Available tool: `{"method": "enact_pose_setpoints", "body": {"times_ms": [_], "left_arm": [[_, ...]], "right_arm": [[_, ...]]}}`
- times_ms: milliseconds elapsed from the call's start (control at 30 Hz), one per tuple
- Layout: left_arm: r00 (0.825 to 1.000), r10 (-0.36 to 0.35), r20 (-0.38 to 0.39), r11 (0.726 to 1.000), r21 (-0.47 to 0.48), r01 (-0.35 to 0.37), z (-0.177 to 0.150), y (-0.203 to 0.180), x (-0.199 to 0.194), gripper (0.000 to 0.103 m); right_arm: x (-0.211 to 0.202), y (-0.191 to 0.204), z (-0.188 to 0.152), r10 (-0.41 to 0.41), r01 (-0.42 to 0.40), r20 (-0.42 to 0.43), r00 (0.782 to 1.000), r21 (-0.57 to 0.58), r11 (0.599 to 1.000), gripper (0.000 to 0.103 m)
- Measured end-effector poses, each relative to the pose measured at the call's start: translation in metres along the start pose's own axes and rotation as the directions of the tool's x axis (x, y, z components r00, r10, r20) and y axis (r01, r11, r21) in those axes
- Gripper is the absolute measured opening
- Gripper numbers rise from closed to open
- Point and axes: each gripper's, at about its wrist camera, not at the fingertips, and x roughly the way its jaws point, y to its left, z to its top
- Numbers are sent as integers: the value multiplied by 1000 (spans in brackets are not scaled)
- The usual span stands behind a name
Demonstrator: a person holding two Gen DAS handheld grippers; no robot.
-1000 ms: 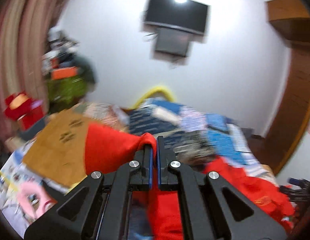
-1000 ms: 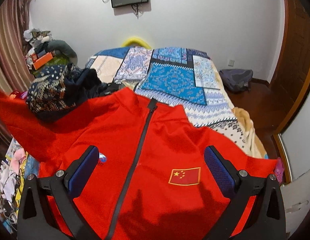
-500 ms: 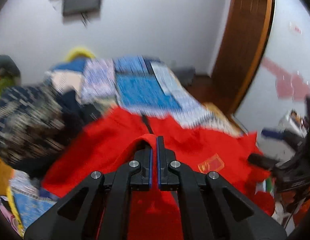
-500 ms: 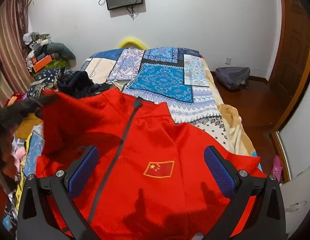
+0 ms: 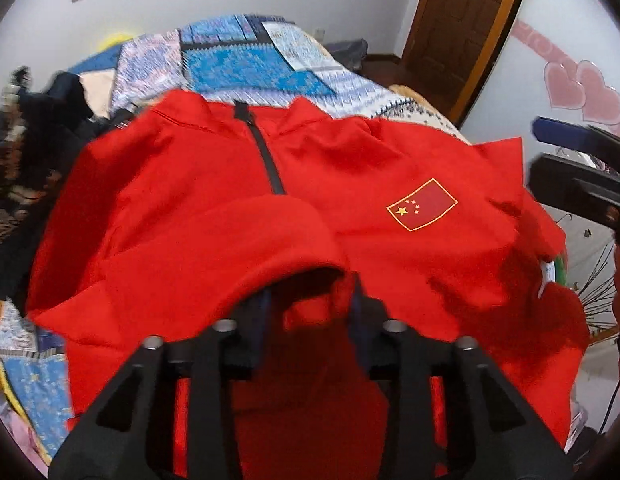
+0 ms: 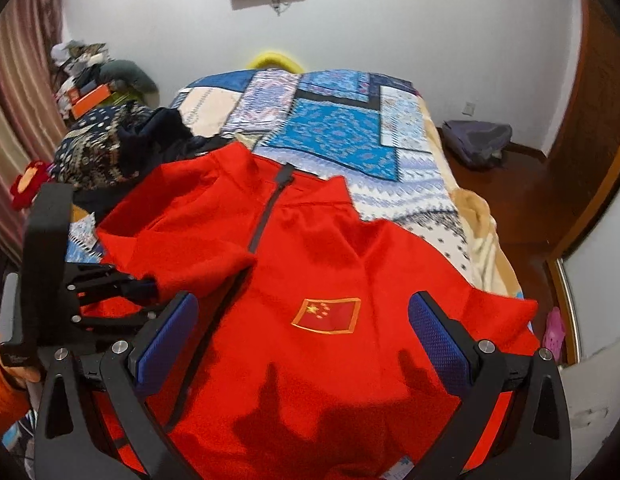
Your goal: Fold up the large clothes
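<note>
A red zip jacket (image 5: 349,168) with a flag patch lies front up across the near end of the bed (image 6: 310,264). Its left sleeve (image 5: 230,248) is folded in over the chest and drapes over my left gripper (image 5: 310,300). That gripper's jaws are opening; loose red cloth hangs between them, and the pads do not press on it. From the right wrist view the left gripper (image 6: 122,292) sits at the jacket's left side under the sleeve (image 6: 182,248). My right gripper (image 6: 304,300) hovers open above the jacket's lower front, holding nothing.
A blue patchwork cover (image 6: 341,128) spreads over the bed beyond the jacket. Dark patterned clothes (image 6: 110,148) are heaped at the left. A grey bag (image 6: 477,140) lies on the wooden floor at the right, near a brown door (image 5: 461,20).
My left gripper swung right and down, carrying the sleeve from the bed's left side onto the jacket's front, and its jaws have parted. The right gripper stayed open and almost still.
</note>
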Motion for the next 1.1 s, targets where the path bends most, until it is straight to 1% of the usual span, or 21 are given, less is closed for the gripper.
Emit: {"method": "enact_pose_setpoints", "body": {"times_ms": [67,167,233,267,300,367,433,567,633,700,767,800,867,933,1000,1033,1067,1100], "left_arm": [[999,23,33,1000,-9,-22,0,11,-16,54],[991,94,98,995,-51,-90,-7,40,-51,60],[978,164,126,984,-85,-154,-14,64,-73,62],[969,205,138,976,-103,-192,-20,78,-83,64],[960,241,141,967,-123,-224,-27,92,-91,65],[950,285,130,951,-160,-263,-38,115,-99,66],[947,309,92,936,-209,-285,-54,141,-100,66],[961,277,18,927,-270,-262,-85,173,-87,66],[965,264,-15,927,-271,-258,-97,179,-74,66],[967,251,-50,929,-270,-255,-109,185,-58,66],[967,240,-82,928,-273,-254,-117,187,-44,66],[967,238,-97,928,-271,-255,-120,188,-37,66],[966,229,-122,932,-258,-254,-127,189,-24,66],[964,233,-127,937,-234,-258,-132,187,-15,66],[963,235,-134,940,-222,-260,-134,185,-7,66],[963,237,-130,940,-219,-261,-135,183,-4,66],[961,246,-124,939,-215,-268,-135,182,-4,66],[960,258,-113,937,-212,-277,-133,181,-4,65]], "right_arm": [[-1,9,4,22,-22,3,1000,-20,1000,103],[1,30,15,40,-39,6,999,-69,997,103],[6,44,19,51,-51,2,999,-102,993,103],[10,55,22,61,-61,-8,998,-129,990,103],[14,63,24,67,-69,-16,998,-146,987,103],[25,87,25,95,-102,-43,995,-200,974,103],[37,105,24,112,-127,-74,991,-240,962,103],[77,148,12,108,-162,-173,979,-337,927,102],[96,162,6,105,-185,-227,968,-369,911,98],[115,174,-1,88,-199,-283,955,-392,898,90],[132,181,-8,82,-224,-340,937,-402,888,86],[137,183,-10,79,-228,-354,932,-406,885,82],[146,185,-15,60,-225,-371,927,-420,879,81],[154,186,-19,50,-222,-379,924,-424,878,81],[159,185,-21,44,-219,-384,922,-426,878,78],[160,184,-22,53,-222,-378,924,-421,880,75],[160,183,-21,60,-222,-368,928,-414,883,66],[160,183,-19,62,-219,-363,930,-410,885,50]]}}
